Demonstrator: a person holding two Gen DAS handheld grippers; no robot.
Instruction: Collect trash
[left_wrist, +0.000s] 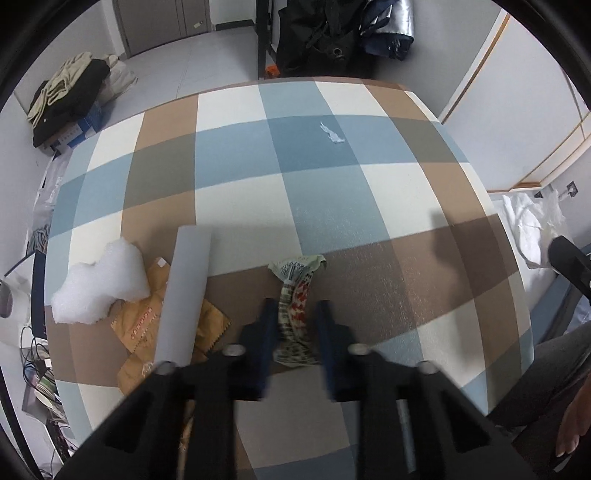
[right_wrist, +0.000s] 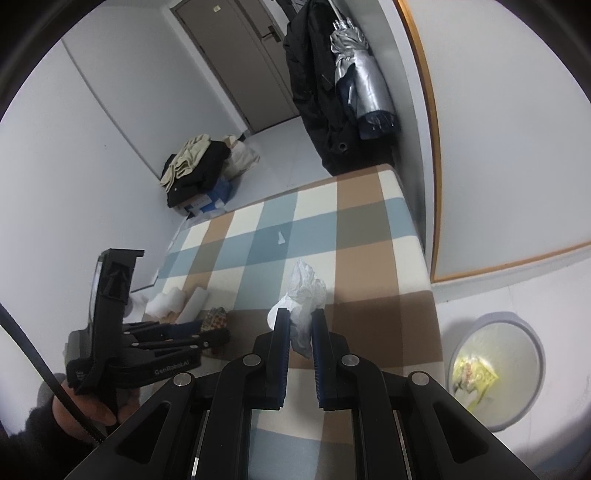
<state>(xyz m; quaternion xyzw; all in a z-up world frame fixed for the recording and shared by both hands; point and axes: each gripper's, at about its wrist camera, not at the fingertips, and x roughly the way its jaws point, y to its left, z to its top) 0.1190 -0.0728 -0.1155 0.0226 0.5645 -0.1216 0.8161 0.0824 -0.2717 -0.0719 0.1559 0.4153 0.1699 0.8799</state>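
Note:
My left gripper (left_wrist: 297, 317) points down at the checked table (left_wrist: 332, 206) and is shut on a crumpled printed wrapper (left_wrist: 295, 291) that lies on a brown square. The right wrist view shows this gripper (right_wrist: 216, 334) low at the left, held by a hand. My right gripper (right_wrist: 299, 325) is shut on a crumpled white plastic scrap (right_wrist: 304, 291), held above the table's near edge. A small white paper scrap (left_wrist: 332, 134) lies alone on a blue square farther back. A grey bin (right_wrist: 532, 339) stands on the floor to the right with a yellow wrapper (right_wrist: 474, 376) inside.
Left of the printed wrapper lie a white foam piece (left_wrist: 99, 284), a grey tube (left_wrist: 184, 291) and a brown paper bag (left_wrist: 147, 325). Folded clothes on boxes (right_wrist: 195, 166) sit on the floor beyond the table. Dark coats and a silver umbrella (right_wrist: 354, 74) hang at the back.

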